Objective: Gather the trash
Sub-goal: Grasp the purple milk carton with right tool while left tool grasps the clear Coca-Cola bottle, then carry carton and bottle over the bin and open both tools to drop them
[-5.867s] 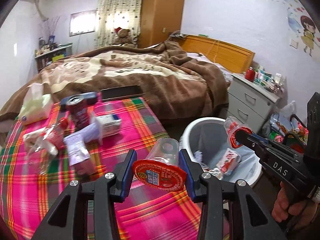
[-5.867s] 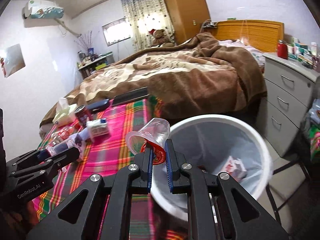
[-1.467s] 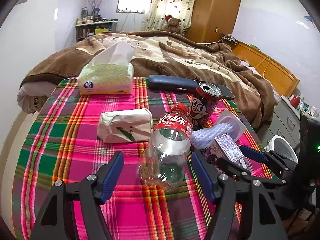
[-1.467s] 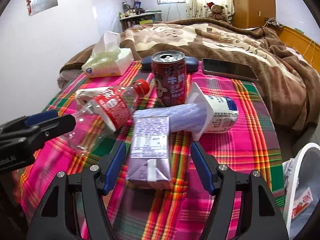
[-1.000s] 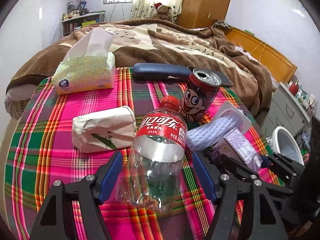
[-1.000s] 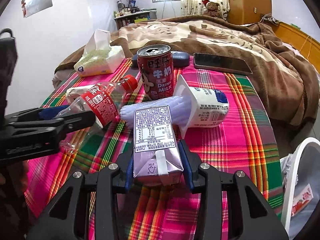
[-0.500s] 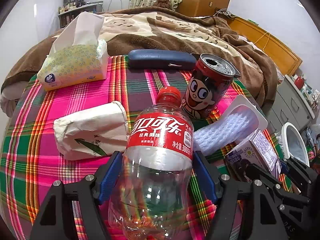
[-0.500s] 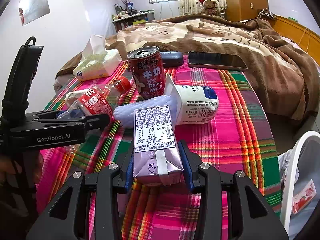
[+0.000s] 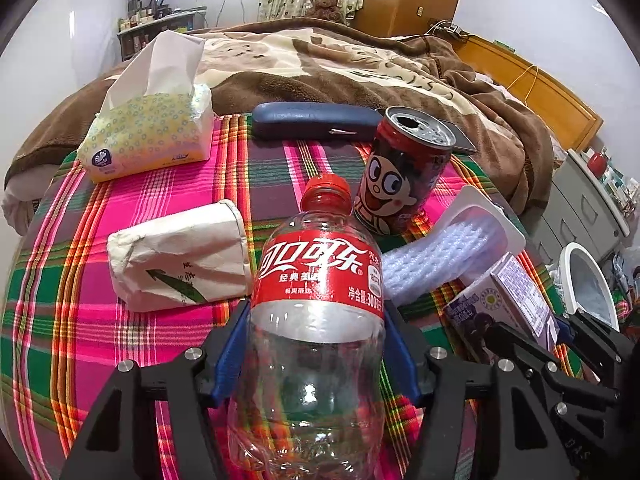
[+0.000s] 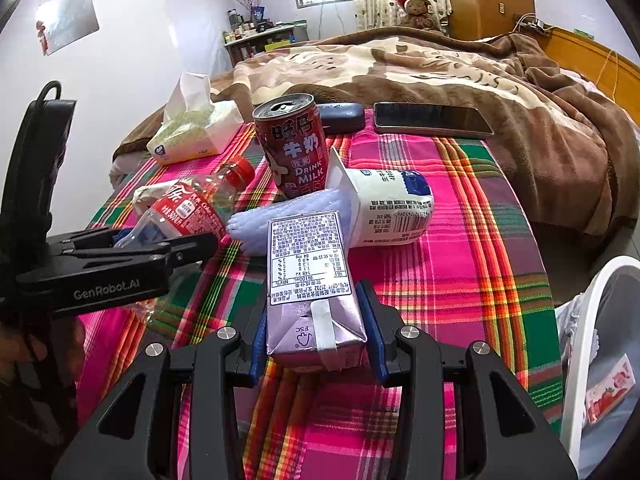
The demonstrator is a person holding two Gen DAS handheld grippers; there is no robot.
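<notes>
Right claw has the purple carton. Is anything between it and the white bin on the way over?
Nothing visible blocks it. The purple carton sits clamped in the right claw, and only bare plaid tablecloth lies between it and the white bin off the table's right edge. The yogurt cup lies farther back, out of that line.

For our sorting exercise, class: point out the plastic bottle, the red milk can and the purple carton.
plastic bottle (image 9: 316, 268), left wrist view, on its red label.
red milk can (image 10: 294, 148), right wrist view, on its printed side.
purple carton (image 10: 308, 264), right wrist view, on its nutrition panel.

Can (image 10: 294, 148) — "DRINK MILK"; claw (image 10: 192, 246) — probably "GenRobot.AI".
</notes>
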